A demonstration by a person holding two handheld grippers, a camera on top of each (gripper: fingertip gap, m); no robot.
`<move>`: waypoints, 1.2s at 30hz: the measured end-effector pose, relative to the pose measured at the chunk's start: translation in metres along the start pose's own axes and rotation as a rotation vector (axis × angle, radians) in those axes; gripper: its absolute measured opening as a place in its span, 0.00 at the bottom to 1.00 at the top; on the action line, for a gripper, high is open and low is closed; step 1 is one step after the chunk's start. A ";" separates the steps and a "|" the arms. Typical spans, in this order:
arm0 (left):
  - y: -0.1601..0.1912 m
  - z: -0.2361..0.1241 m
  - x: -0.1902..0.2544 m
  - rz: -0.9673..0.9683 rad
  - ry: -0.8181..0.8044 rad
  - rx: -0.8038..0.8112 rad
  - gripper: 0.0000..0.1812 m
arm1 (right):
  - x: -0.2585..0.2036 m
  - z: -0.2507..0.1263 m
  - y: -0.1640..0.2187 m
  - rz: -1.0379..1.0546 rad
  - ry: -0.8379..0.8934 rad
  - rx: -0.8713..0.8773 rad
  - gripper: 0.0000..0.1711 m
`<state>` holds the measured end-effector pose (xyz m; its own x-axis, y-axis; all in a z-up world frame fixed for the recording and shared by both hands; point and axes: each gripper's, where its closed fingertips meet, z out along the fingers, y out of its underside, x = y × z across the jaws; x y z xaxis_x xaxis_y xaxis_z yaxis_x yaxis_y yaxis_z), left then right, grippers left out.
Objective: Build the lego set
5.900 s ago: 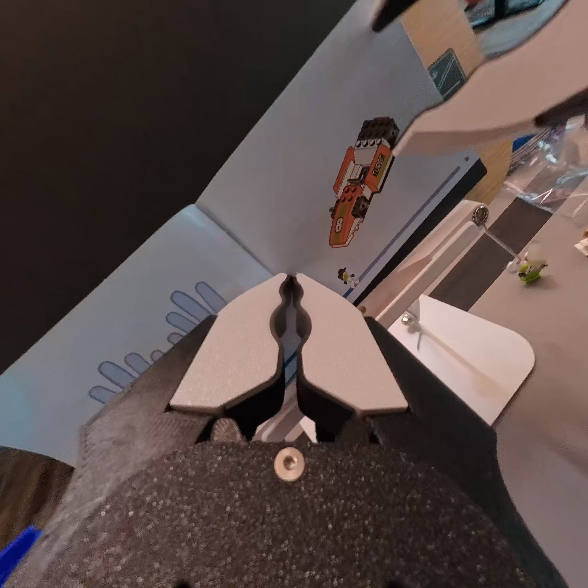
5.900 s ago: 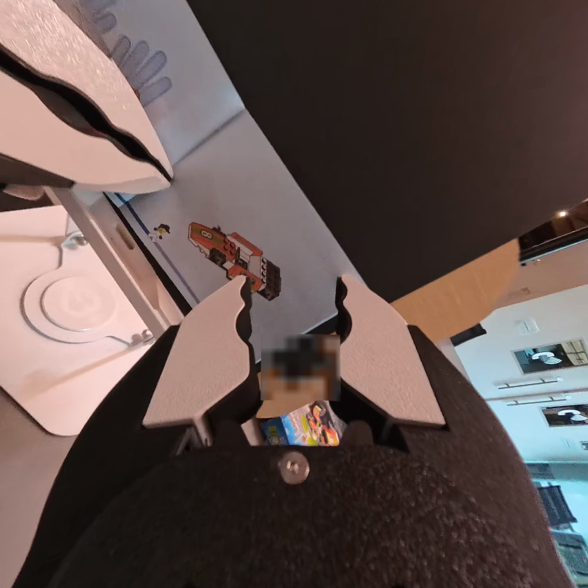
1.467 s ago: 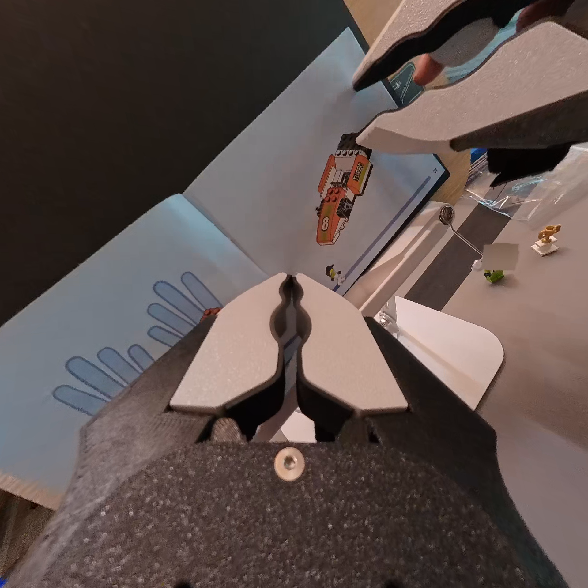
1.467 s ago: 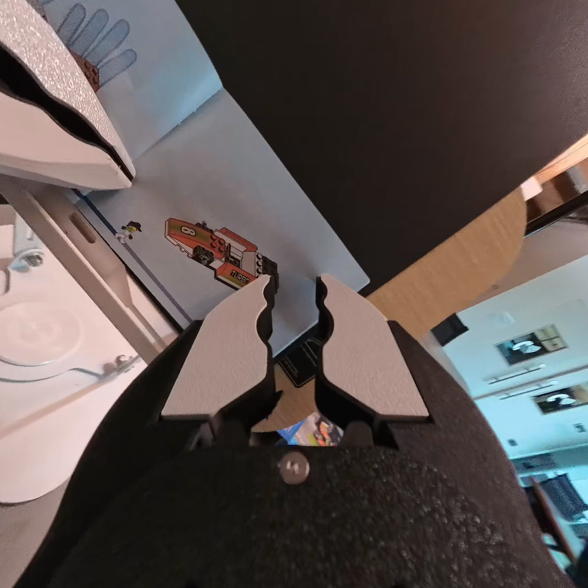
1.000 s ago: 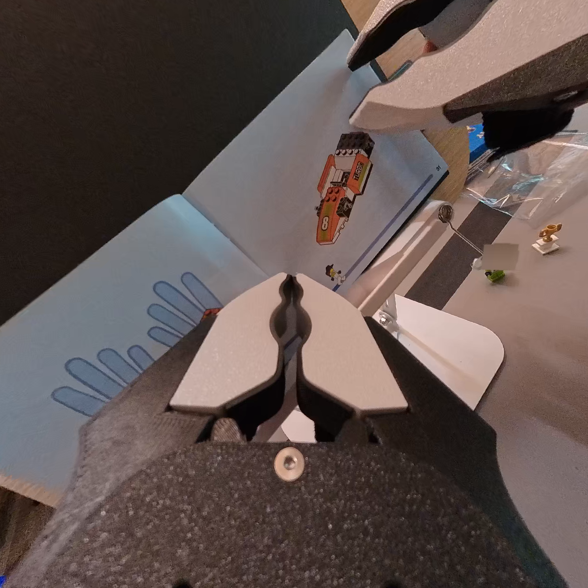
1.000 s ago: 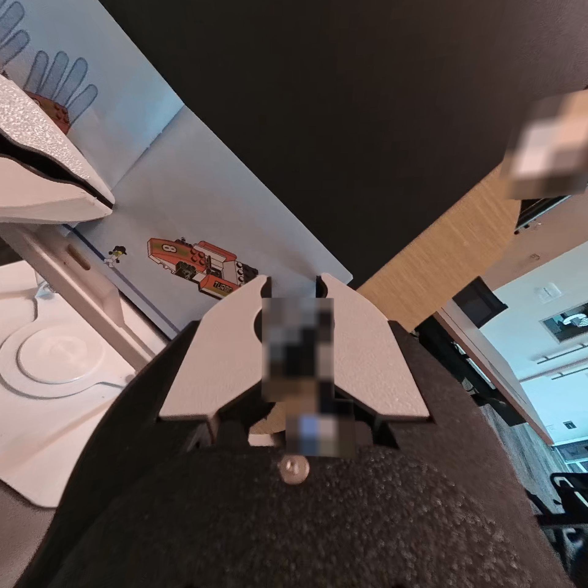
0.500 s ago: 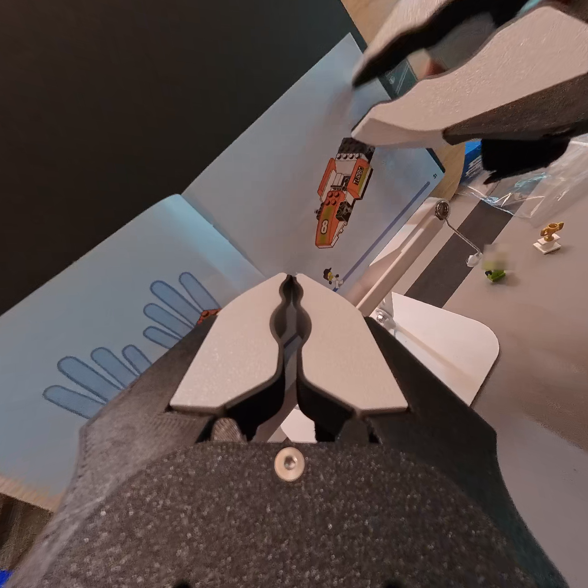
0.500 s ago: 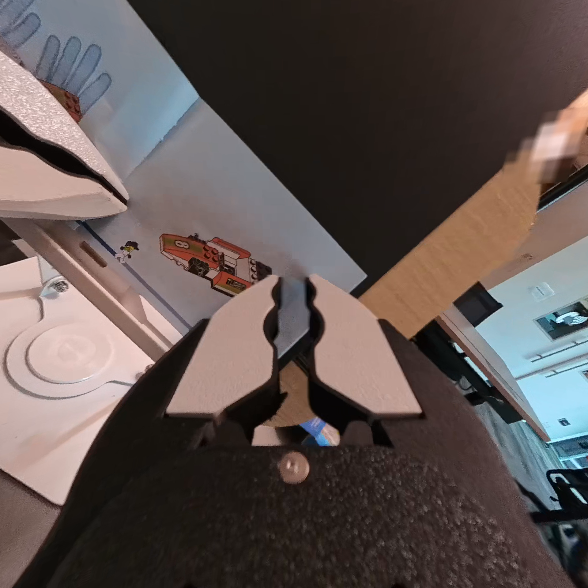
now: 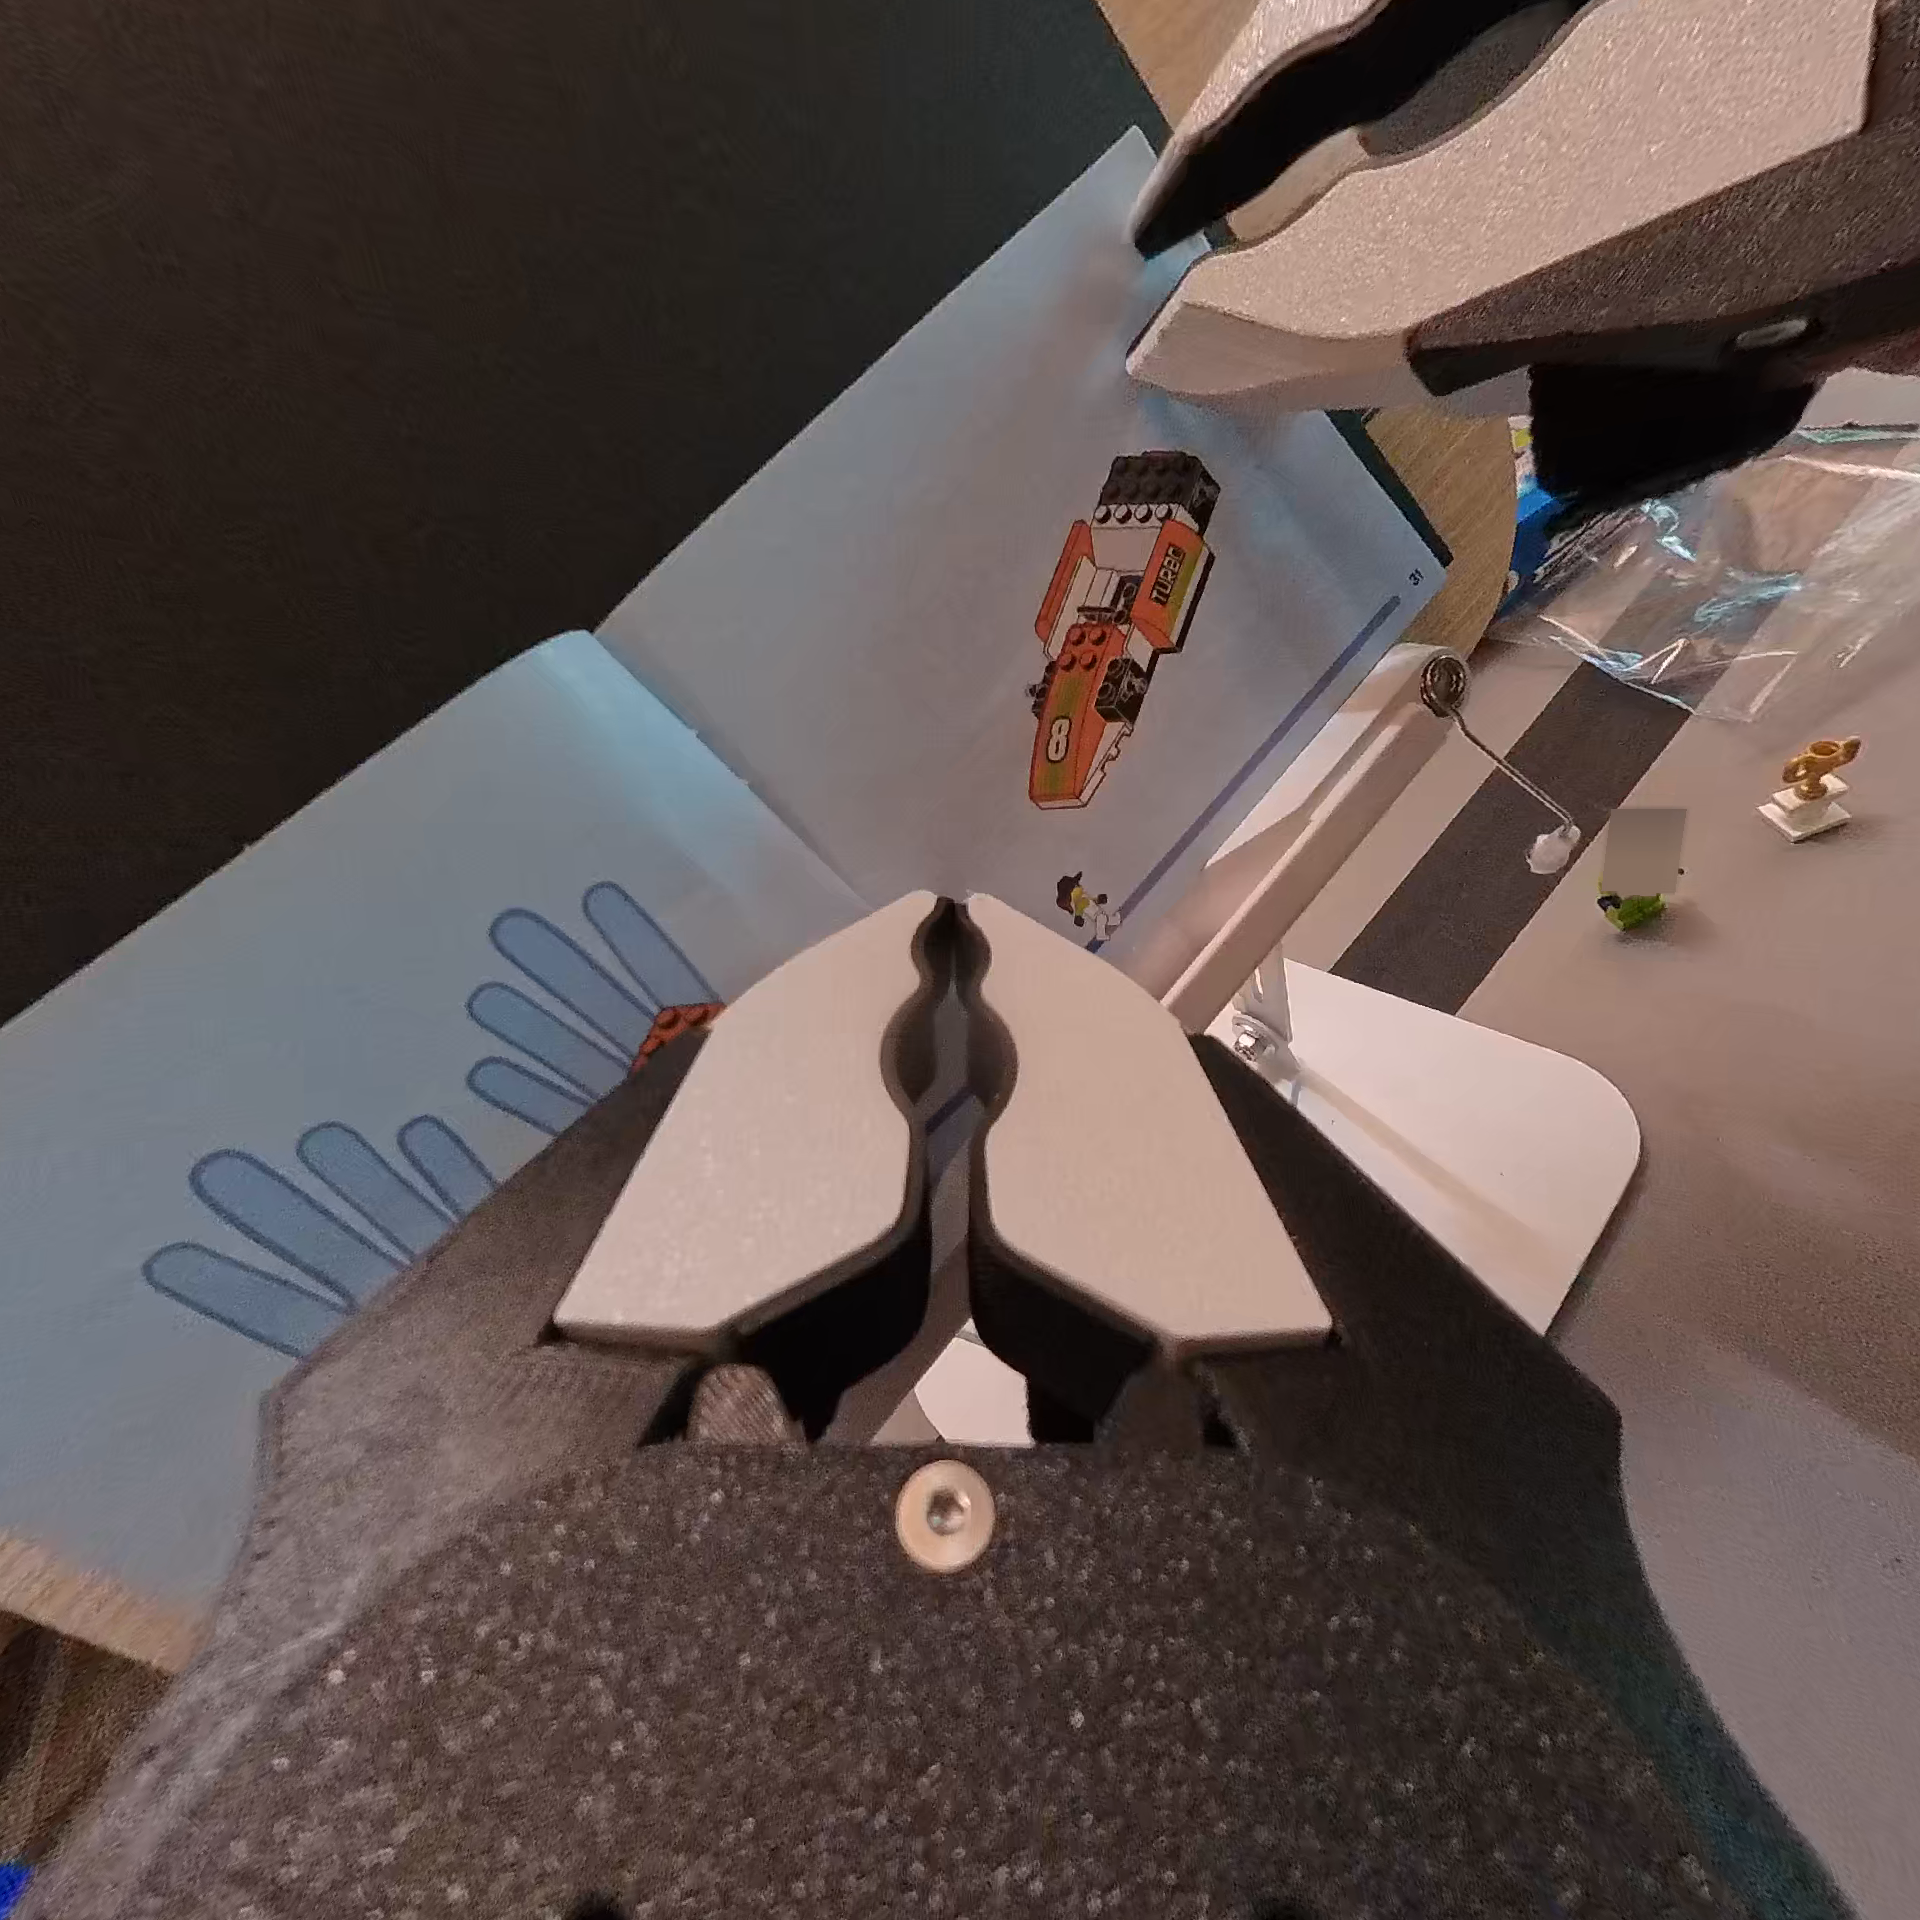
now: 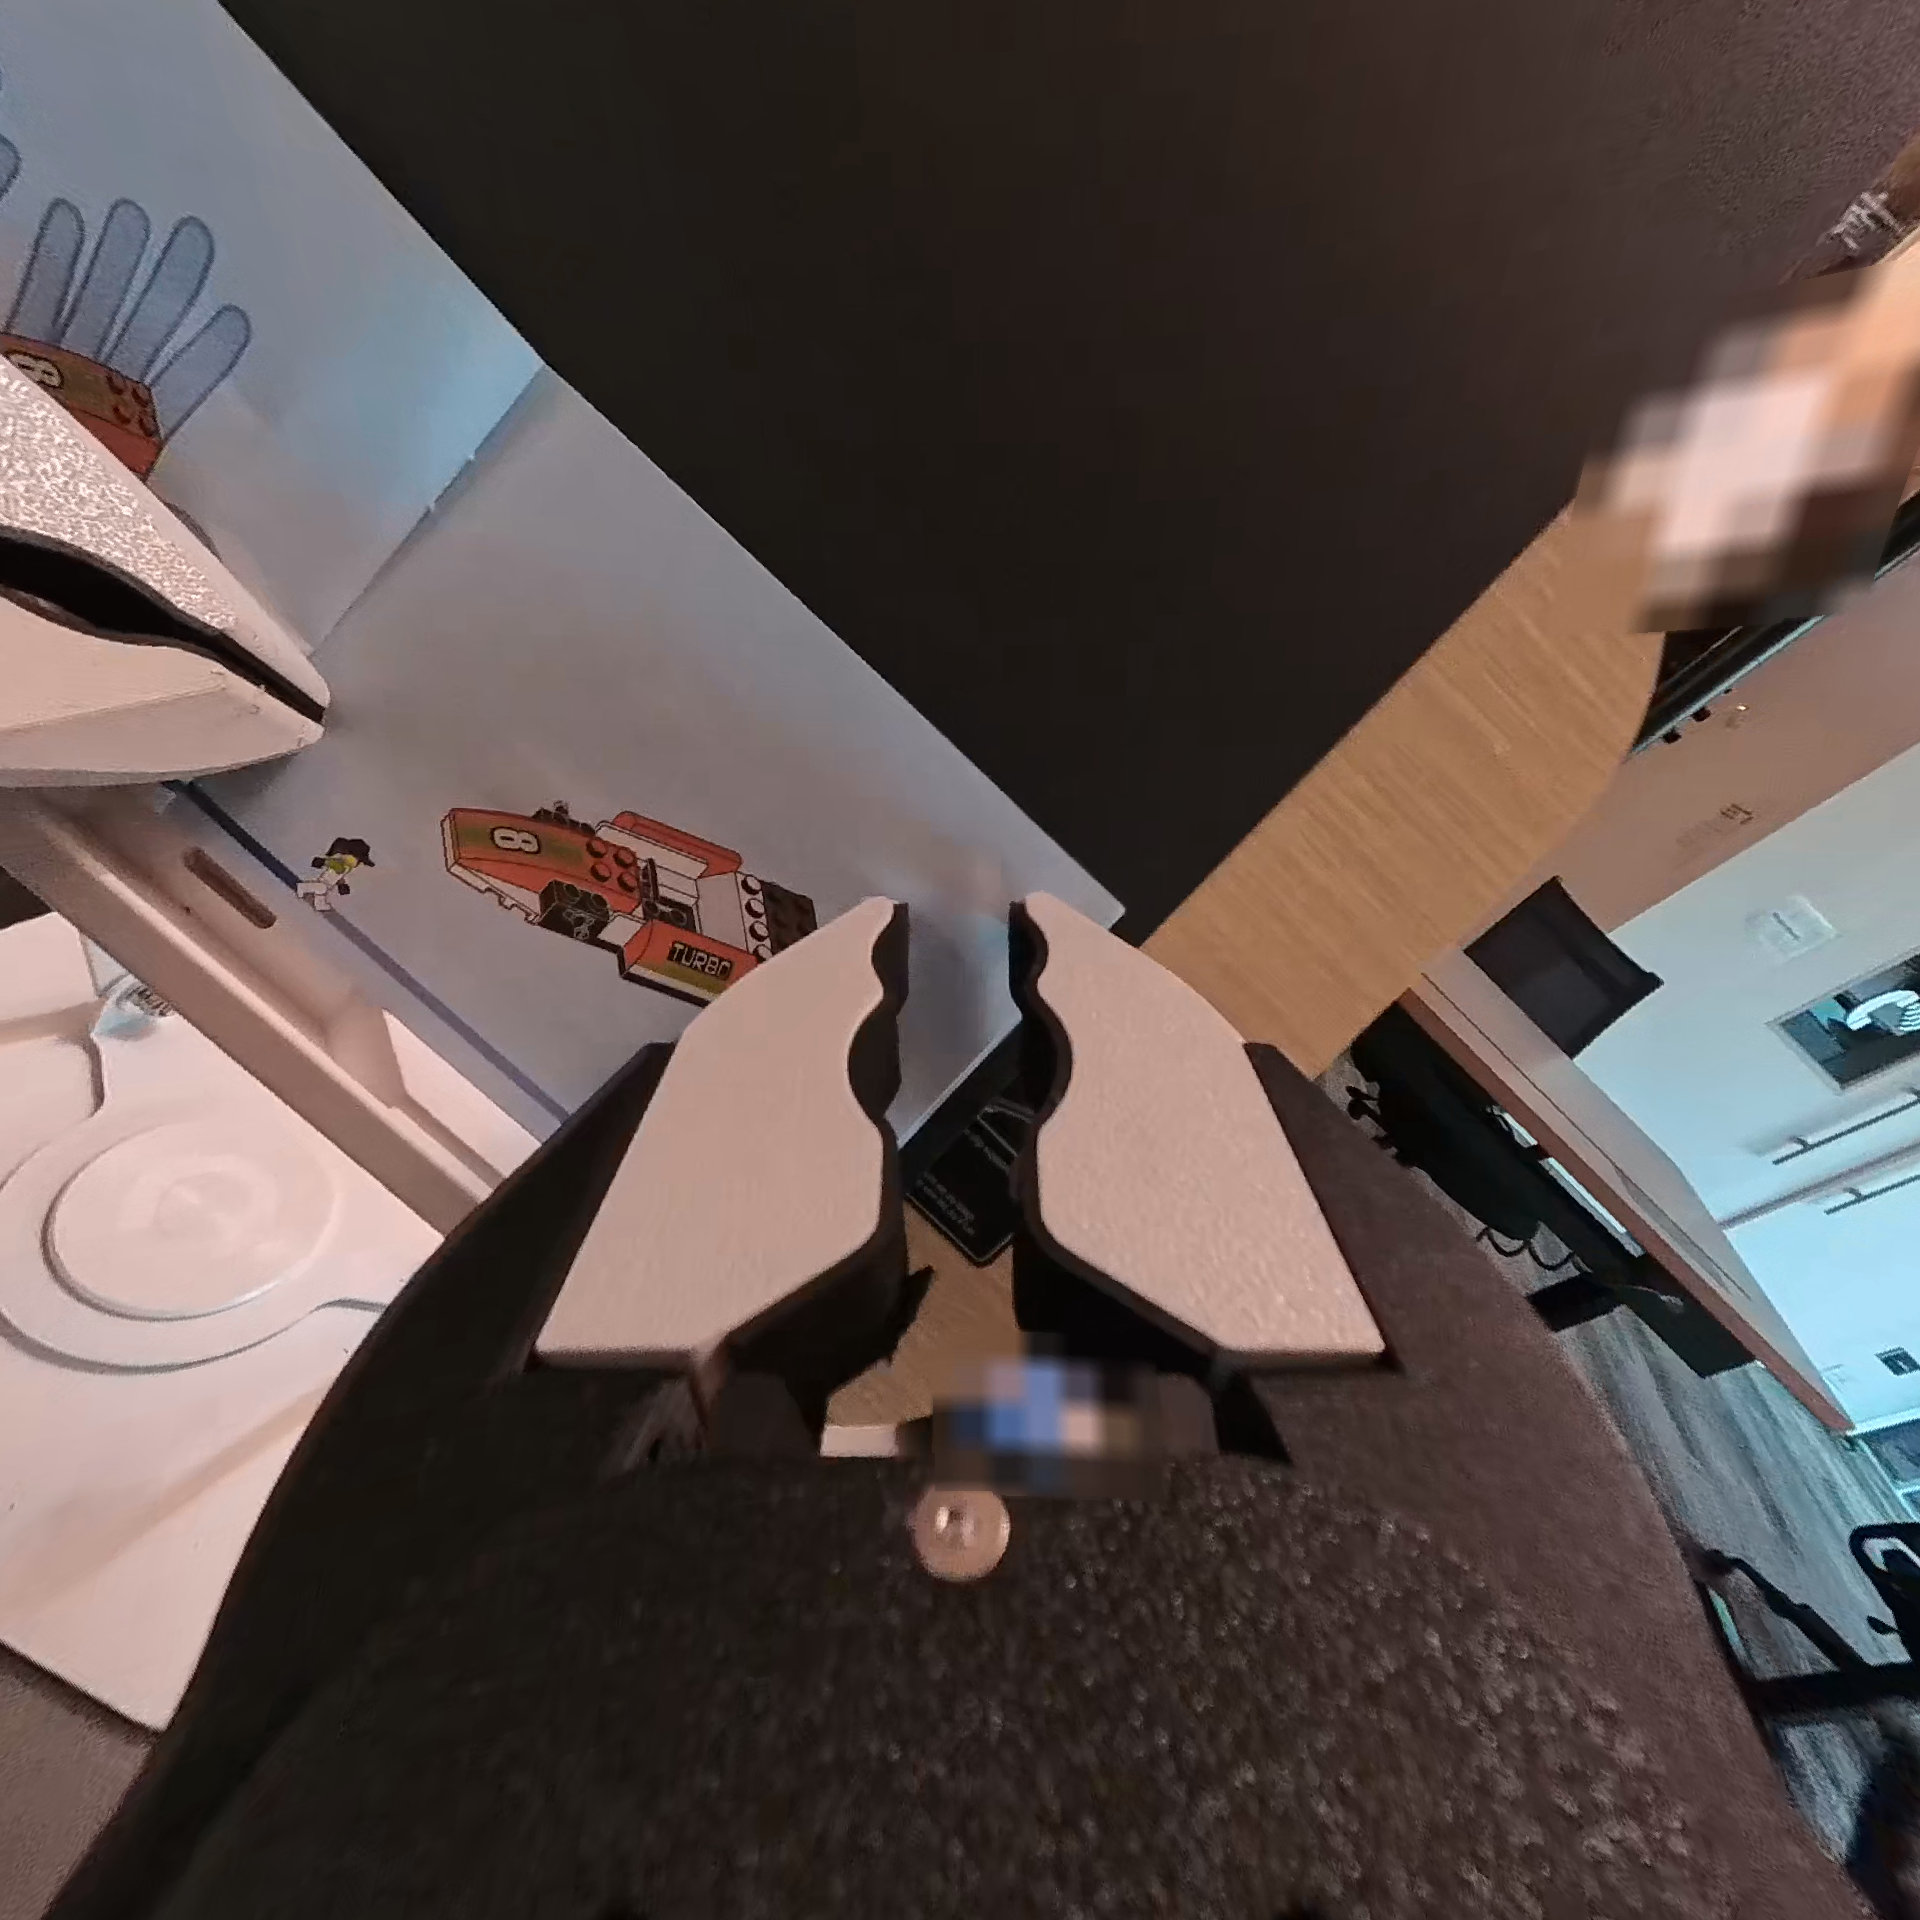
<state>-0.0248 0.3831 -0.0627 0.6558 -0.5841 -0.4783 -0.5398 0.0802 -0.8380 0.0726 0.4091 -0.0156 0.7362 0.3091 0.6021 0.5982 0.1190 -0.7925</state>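
At the propped pale-blue paper instruction booklet, your left gripper is closed on the spine's lower edge, apparently pinching it, your right gripper is slightly parted at the page corner, and no assembled bricks are visible.

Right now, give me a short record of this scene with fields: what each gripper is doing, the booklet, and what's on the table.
left gripper: shut, tips at the booklet's lower edge near the fold; grip unclear
right gripper: open, at the right-hand page's far corner
booklet: open on a white stand, right page shows an orange car
table: grey; gold trophy, clear plastic bag
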 end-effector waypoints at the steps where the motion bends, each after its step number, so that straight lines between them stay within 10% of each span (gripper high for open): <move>1: 0.000 0.000 0.000 -0.002 0.000 0.001 0.00 | -0.001 0.000 0.000 0.001 0.000 -0.001 0.09; 12: -0.001 0.000 0.003 0.001 0.007 -0.002 0.00 | -0.007 -0.002 0.000 0.000 -0.004 0.000 0.00; 19: -0.001 0.000 0.002 0.001 0.002 -0.003 0.00 | 0.000 0.000 -0.002 -0.049 -0.006 0.006 0.27; 36: -0.001 0.000 0.001 -0.011 -0.008 0.000 0.00 | -0.005 0.004 0.002 0.031 -0.010 0.014 0.00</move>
<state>-0.0240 0.3827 -0.0623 0.6658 -0.5785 -0.4711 -0.5326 0.0736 -0.8432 0.0689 0.4112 -0.0203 0.7507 0.3226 0.5766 0.5710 0.1222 -0.8118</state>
